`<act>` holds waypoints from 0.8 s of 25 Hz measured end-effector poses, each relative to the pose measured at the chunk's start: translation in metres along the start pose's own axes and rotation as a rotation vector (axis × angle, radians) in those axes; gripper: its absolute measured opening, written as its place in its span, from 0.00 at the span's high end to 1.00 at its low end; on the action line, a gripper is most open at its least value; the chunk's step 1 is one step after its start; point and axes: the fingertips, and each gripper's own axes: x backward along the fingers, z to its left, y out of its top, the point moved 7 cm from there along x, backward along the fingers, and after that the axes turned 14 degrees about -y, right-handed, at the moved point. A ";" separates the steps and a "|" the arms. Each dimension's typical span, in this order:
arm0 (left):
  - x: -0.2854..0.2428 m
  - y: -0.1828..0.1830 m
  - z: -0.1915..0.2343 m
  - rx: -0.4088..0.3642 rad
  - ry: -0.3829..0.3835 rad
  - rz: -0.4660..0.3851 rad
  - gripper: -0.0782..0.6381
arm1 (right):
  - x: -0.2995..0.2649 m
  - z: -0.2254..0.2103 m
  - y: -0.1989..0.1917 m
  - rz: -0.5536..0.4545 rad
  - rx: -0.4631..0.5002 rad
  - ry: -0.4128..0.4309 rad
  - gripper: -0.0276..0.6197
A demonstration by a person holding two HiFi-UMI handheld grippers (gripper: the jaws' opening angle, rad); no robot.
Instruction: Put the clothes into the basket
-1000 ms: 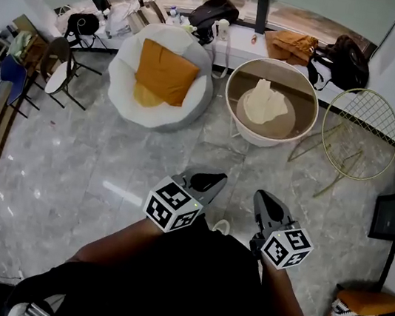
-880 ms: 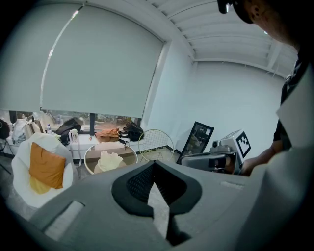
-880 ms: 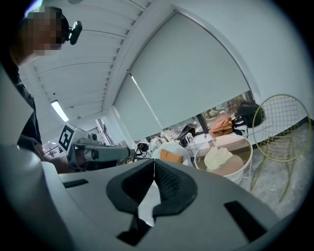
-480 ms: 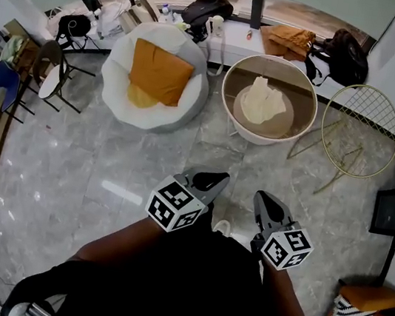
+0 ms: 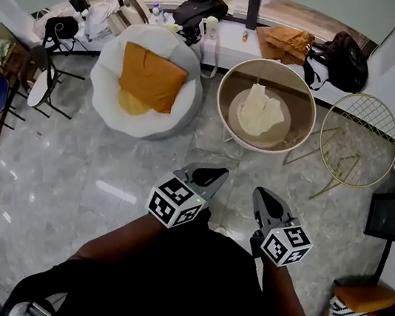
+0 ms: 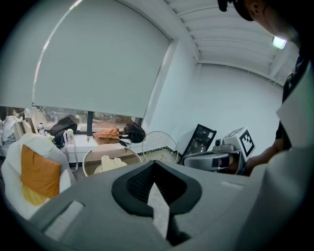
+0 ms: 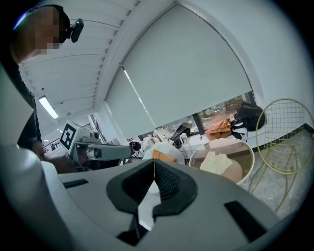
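- While the person is standing on the grey marble floor (image 5: pixel 106 168), both claws are hanging in front of the body, side by side and apart from each other.
- The left claw (image 5: pixel 217 173) is pointing ahead and a little down. In the left gripper view its jaws (image 6: pixel 154 164) are pressing together at the tips, and there's nothing between them.
- The right claw (image 5: pixel 259 194) is doing just the same. In the right gripper view its black pads (image 7: pixel 169 184) are meeting in a thin line, pinching nothing at all.
- The round basket (image 5: pixel 221 94) is sitting on the floor well ahead of both claws, near the windowsill (image 5: pixel 232 43).
- A cream garment (image 5: pixel 259 110) is lying crumpled inside the basket, right on its bottom.
- Left of the basket, just beside it, a white armchair (image 5: pixel 109 82) is carrying an orange cushion (image 5: pixel 148 78).
- On the basket's other side a gold wire frame (image 5: pixel 358 139) is leaning against the sill.
- Up on the sill itself, a black bag (image 5: pixel 200 5), a brown bundle (image 5: pixel 284 40) and another black bag (image 5: pixel 345 60) are lining up along the window.
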 end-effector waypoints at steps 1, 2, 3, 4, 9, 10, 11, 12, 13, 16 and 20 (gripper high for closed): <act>-0.001 0.006 0.010 -0.004 -0.005 -0.003 0.89 | -0.008 0.000 0.007 -0.003 0.003 -0.006 0.93; -0.001 0.012 0.020 -0.009 -0.009 -0.004 0.89 | -0.017 0.000 0.014 -0.006 0.006 -0.012 0.93; -0.001 0.018 0.030 -0.014 -0.012 -0.004 0.89 | -0.025 0.000 0.021 -0.009 0.008 -0.018 0.93; -0.001 0.023 0.040 -0.017 -0.014 -0.002 0.89 | -0.034 0.001 0.027 -0.011 0.011 -0.023 0.93; 0.004 0.042 0.085 -0.028 -0.033 0.014 0.89 | -0.074 0.008 0.049 -0.004 0.009 -0.049 0.93; 0.005 0.045 0.092 -0.032 -0.039 0.018 0.89 | -0.081 0.010 0.051 -0.001 0.007 -0.053 0.93; 0.006 0.048 0.099 -0.036 -0.045 0.021 0.89 | -0.088 0.012 0.053 0.001 0.004 -0.058 0.93; 0.007 0.050 0.106 -0.040 -0.051 0.022 0.89 | -0.095 0.014 0.055 0.003 0.003 -0.061 0.93; 0.008 0.052 0.113 -0.044 -0.056 0.022 0.89 | -0.101 0.016 0.057 0.004 0.003 -0.065 0.93; 0.012 0.058 0.132 -0.053 -0.072 0.017 0.89 | -0.120 0.023 0.064 -0.002 0.009 -0.077 0.93; 0.017 0.067 0.155 -0.055 -0.075 0.018 0.89 | -0.138 0.029 0.077 -0.002 0.018 -0.088 0.93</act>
